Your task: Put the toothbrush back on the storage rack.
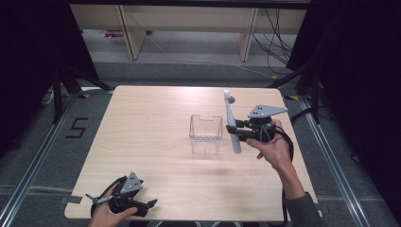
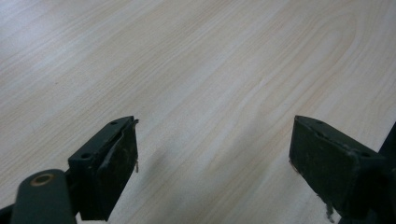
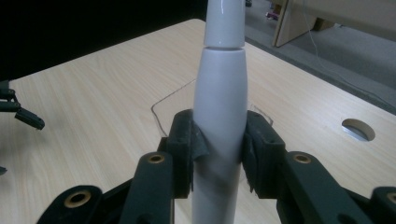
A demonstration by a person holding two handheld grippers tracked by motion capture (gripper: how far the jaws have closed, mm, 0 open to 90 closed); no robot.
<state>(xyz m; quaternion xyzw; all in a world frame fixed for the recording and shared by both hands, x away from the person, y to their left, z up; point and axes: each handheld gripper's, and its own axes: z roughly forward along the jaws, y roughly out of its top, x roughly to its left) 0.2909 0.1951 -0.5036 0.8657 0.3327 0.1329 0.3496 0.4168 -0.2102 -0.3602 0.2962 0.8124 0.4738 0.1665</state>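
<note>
Pale wood table (image 1: 156, 137) fills the middle of a dark-curtained room as we look down from the high view, shelving legs and cables on the grey floor beyond. Our right gripper (image 1: 235, 130) pinches a white handle-shaped tool (image 1: 231, 124) around its lower half, the tool standing nearly upright and just to the right of a clear plastic box (image 1: 206, 134). Our left gripper (image 1: 152, 203) rests near the table's front left corner, well apart from both.

From the left gripper view, we see its jaws spread wide over bare wood grain (image 2: 210, 84), nothing between them.

From the right gripper view, both pads press the white tool (image 3: 219, 121) from either side; it rises straight up between them, its seam above the pads. The clear box (image 3: 163, 114) shows partly behind it, and a round hole in the table (image 3: 358, 129) lies off to the right.
</note>
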